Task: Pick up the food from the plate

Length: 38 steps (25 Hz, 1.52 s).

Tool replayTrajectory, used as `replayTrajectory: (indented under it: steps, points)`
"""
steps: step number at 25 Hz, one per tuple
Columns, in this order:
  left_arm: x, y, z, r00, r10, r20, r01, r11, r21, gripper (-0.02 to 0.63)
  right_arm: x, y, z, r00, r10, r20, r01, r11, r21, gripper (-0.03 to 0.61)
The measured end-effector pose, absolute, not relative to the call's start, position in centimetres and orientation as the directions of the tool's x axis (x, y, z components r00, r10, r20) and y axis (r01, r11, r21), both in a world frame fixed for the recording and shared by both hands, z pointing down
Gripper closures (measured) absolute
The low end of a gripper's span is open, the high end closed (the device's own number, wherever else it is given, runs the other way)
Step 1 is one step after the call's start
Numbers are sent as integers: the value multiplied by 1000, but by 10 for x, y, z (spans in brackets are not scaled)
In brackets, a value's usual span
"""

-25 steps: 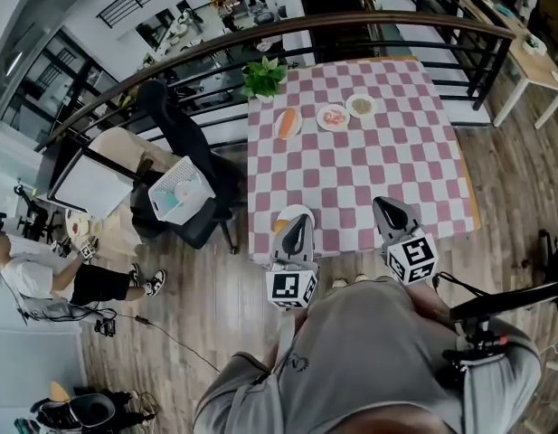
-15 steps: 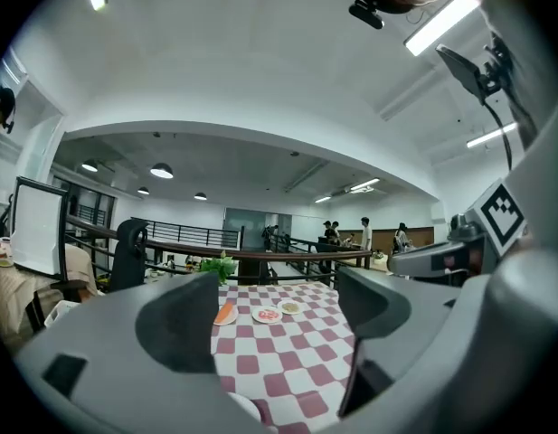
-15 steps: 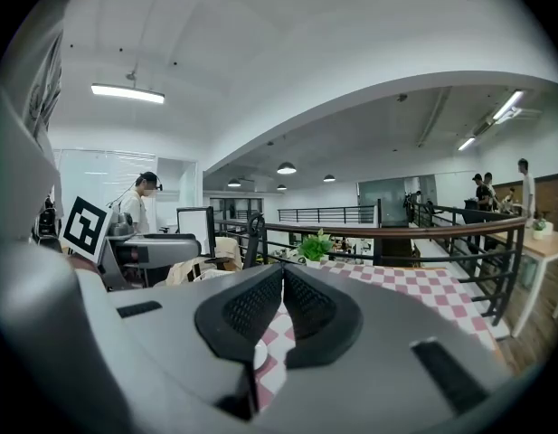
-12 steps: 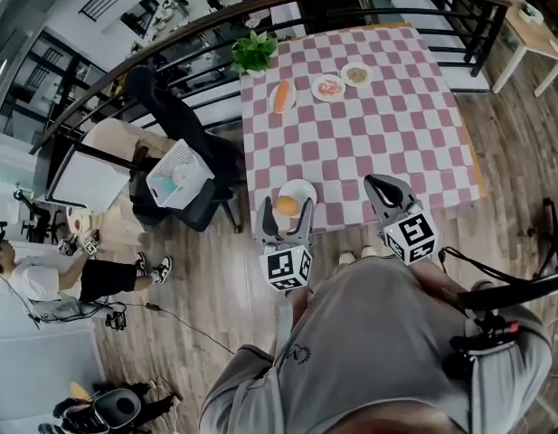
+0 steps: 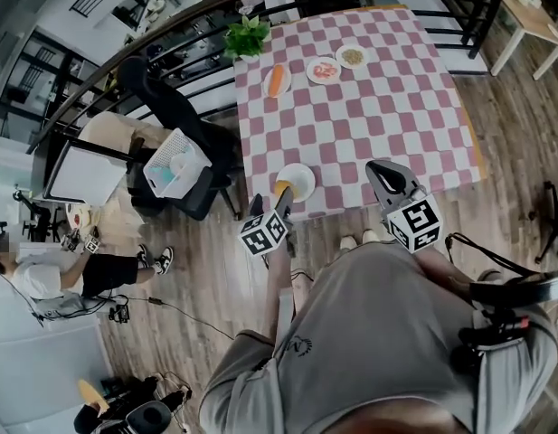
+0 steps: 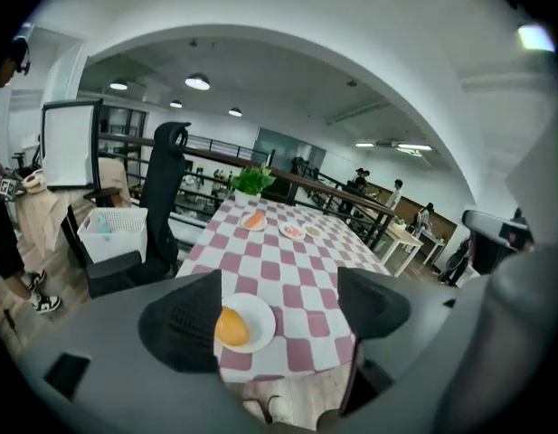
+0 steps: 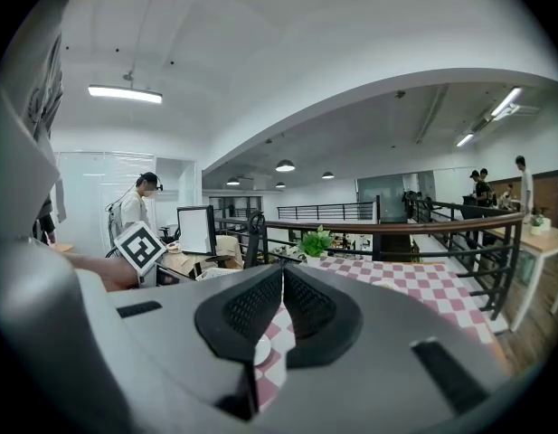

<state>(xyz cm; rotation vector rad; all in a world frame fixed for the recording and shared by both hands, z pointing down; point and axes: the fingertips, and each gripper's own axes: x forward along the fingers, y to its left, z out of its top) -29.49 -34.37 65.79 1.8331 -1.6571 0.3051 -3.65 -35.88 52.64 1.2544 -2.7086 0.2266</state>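
Note:
A white plate [image 5: 301, 177] lies at the near left edge of the pink-checked table [image 5: 378, 116], with a round orange piece of food [image 5: 283, 188] on its near side. My left gripper [image 5: 270, 205] hovers just in front of the plate, open. In the left gripper view the orange food [image 6: 231, 326] lies on the plate [image 6: 258, 317] right beside the left pad, apart from the right one, and the left gripper [image 6: 280, 307] holds nothing. My right gripper [image 5: 380, 170] is over the table's near edge, and in its own view the right gripper [image 7: 283, 283] is shut and empty.
Three small plates stand at the far side: a long orange food [image 5: 277, 80], a pinkish dish [image 5: 324, 69], a brownish dish [image 5: 353, 56]. A potted plant [image 5: 247, 36] fills the far left corner. A black office chair [image 5: 161, 107] and white basket [image 5: 176, 170] stand left of the table.
The left gripper's jaws have gone from shut to wide open, and its marker cube has swung left. The right gripper stays shut near the table's front edge.

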Motion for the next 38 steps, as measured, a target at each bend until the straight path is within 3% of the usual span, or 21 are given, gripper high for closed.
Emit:
replayTrajectory:
  steps: [8,25,29,36,37,38]
  points:
    - [-305,-365,753,219,-667,712,-898,148,414,204,-23,-357,528,-610,-765,206,-789,610,-69,561]
    - [-329,-379,920,187,-378,907,-827,438,353,204,2,-360,542,-540,-805,246,-838,541,-69,561]
    - [-322,-377,945,231,-357,905,-760,515,397,204,-1,-359,544,-544,-800,255,-835,547,-66,561]
    - [-321,-379,944,232,-371,899,-750,521,408,206,-1,-355,548,-541,-798,265,-836,545,-64,561]
    - [-324,-380,944,229,-386,894,-746,520,416,260,-1,-354,548,-540,-799,265,-836,544,-65,561]
    - [-326,-381,944,229,-402,886,-744,514,426,267,-1,-354,548,-540,-799,266,-837,544,-65,561]
